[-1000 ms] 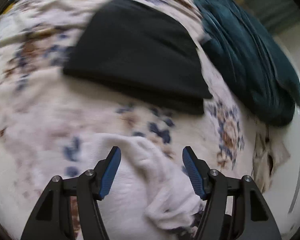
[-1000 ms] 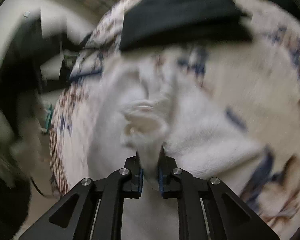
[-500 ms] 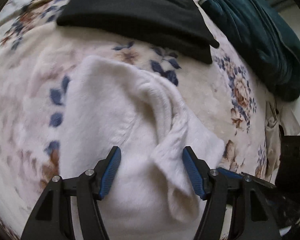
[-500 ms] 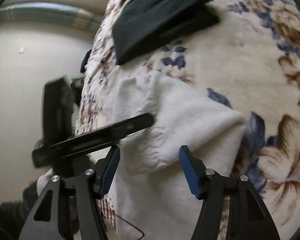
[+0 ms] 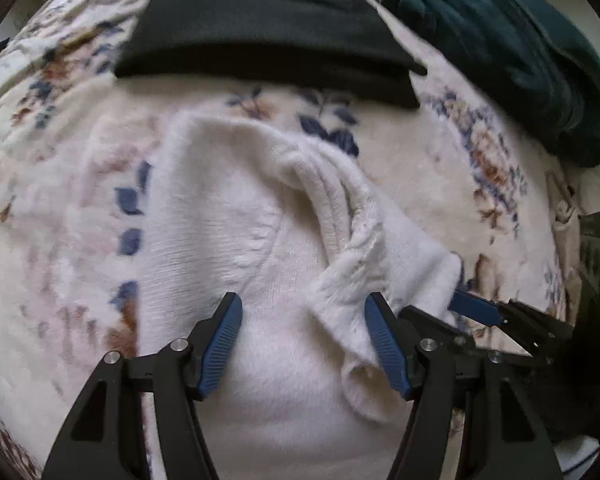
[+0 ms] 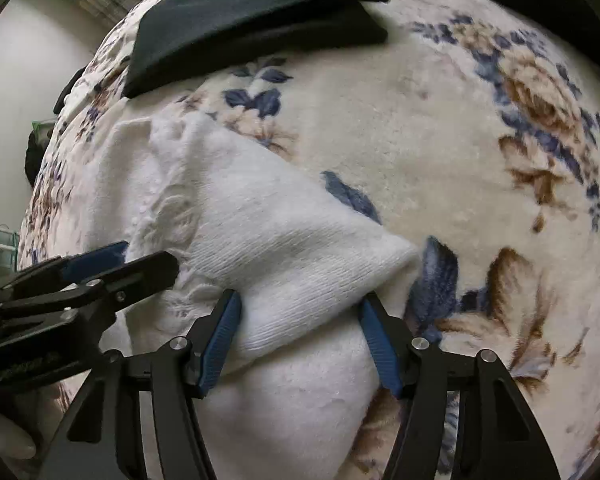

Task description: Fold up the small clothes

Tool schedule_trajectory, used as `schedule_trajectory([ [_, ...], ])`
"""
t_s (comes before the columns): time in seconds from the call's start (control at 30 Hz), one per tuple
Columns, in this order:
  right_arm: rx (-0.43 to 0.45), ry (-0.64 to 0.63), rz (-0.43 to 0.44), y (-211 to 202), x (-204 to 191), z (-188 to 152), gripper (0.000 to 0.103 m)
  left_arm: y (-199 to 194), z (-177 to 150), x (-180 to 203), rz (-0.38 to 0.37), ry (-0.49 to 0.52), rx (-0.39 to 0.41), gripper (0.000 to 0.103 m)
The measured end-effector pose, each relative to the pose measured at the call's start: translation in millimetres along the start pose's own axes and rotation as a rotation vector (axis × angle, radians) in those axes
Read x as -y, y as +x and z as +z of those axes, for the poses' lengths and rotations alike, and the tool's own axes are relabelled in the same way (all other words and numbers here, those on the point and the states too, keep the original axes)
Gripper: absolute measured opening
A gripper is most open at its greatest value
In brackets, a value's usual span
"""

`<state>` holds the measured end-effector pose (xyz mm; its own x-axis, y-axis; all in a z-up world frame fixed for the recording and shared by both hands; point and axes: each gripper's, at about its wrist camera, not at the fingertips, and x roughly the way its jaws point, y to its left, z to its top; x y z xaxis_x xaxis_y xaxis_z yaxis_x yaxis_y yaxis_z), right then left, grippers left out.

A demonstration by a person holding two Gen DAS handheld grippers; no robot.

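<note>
With both sets of jaws spread apart and gripping nothing, the left gripper (image 5: 302, 344) hangs over the near part of the white knit garment (image 5: 236, 240), whose ribbed cuff end lies just inside its right finger. Right gripper (image 6: 300, 340) straddles a folded-over corner flap of the same garment (image 6: 284, 248); the flap's fold edge runs between the blue pads (image 6: 220, 340), close to both, contact unclear.

Left wrist view shows the rolled ribbed neckline and a sleeve lying diagonally across the body, plus the right gripper's tips (image 5: 496, 316) poking in from the right beside the sleeve end. Right wrist view shows the left gripper (image 6: 112, 268) entering from the left, over the garment's left side, and a bare fingertip at the near-left corner.

Garment lies on a floral blanket (image 6: 440, 132). Far of it, apart from it, sits a folded black garment (image 5: 268, 32); a dark teal cloth pile (image 5: 500, 48) is far right. Bare blanket lies right of the flap; the bed edge drops off at far left in the right wrist view.
</note>
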<state>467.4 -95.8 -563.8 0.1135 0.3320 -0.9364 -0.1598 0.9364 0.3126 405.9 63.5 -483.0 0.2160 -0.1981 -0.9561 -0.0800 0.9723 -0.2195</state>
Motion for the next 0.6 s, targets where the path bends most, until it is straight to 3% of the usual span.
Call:
schedule_trajectory([
  [0.1,0.007,0.054,0.039,-24.1,4.2,-3.9,0.064,-33.4,-5.0,-12.7,0.013,-0.033,0.062,0.062],
  [0.17,0.029,0.083,0.040,-41.3,5.9,-10.8,0.074,-58.0,-11.3,-23.9,0.008,-0.059,0.105,0.062],
  [0.3,0.065,0.145,0.050,-78.8,9.3,-40.3,0.077,-105.0,-39.9,-50.7,-0.006,-0.104,0.162,0.062],
  [0.4,0.039,0.207,0.074,-102.9,13.0,-84.5,0.077,-118.9,-74.5,-74.0,-0.020,-0.130,0.131,0.062],
  [0.47,0.006,0.258,0.098,-115.4,15.3,-129.9,0.077,-119.4,-103.5,-89.1,-0.038,-0.144,0.070,0.062],
  [0.6,-0.067,0.352,0.066,-123.7,10.7,-219.3,0.077,-114.7,-167.3,-115.7,-0.056,-0.155,-0.053,0.062],
])
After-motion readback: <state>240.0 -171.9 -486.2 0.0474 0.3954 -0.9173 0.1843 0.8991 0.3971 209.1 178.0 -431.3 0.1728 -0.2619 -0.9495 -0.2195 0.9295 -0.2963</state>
